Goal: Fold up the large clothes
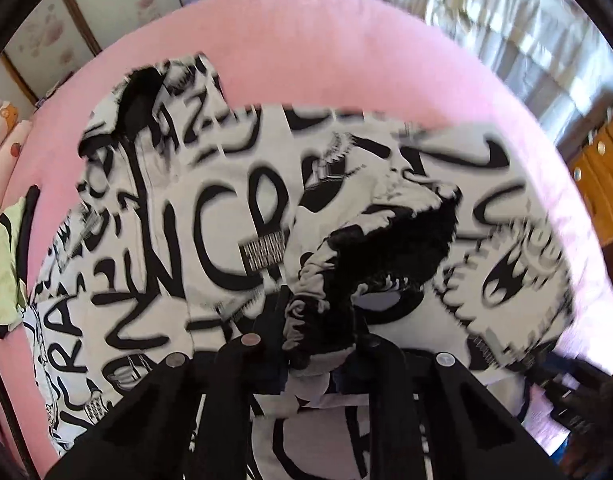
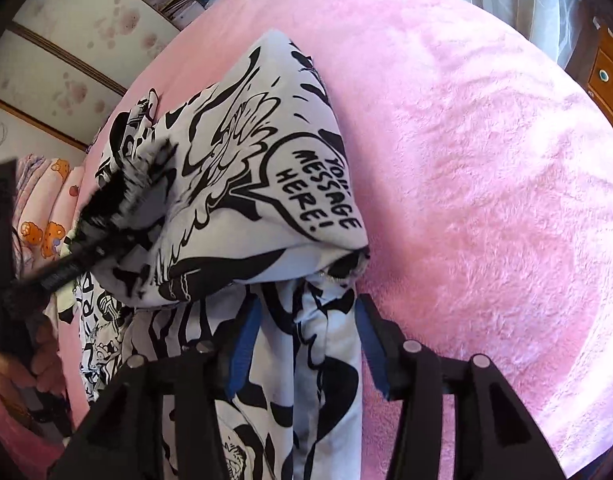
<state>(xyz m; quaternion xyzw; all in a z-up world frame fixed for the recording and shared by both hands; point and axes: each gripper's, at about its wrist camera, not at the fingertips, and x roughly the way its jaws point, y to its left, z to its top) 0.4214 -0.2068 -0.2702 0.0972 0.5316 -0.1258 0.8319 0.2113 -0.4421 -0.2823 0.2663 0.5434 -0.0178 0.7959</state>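
Nearest us, left claw (image 1: 318,344) is clamped on a bunched black-and-white fold of the printed garment (image 1: 210,200); right claw (image 2: 306,336) stands apart w/ a hanging strip of that garment between its blue pads (image 2: 244,350), not pressed; beyond both claws the rest spreads over the pink blanket (image 2: 486,180); curtains farthest.

Both tools (image 1: 314,344) (image 2: 302,340) blk plastic w/ silver screws; right has blue pads (image 2: 242,344).
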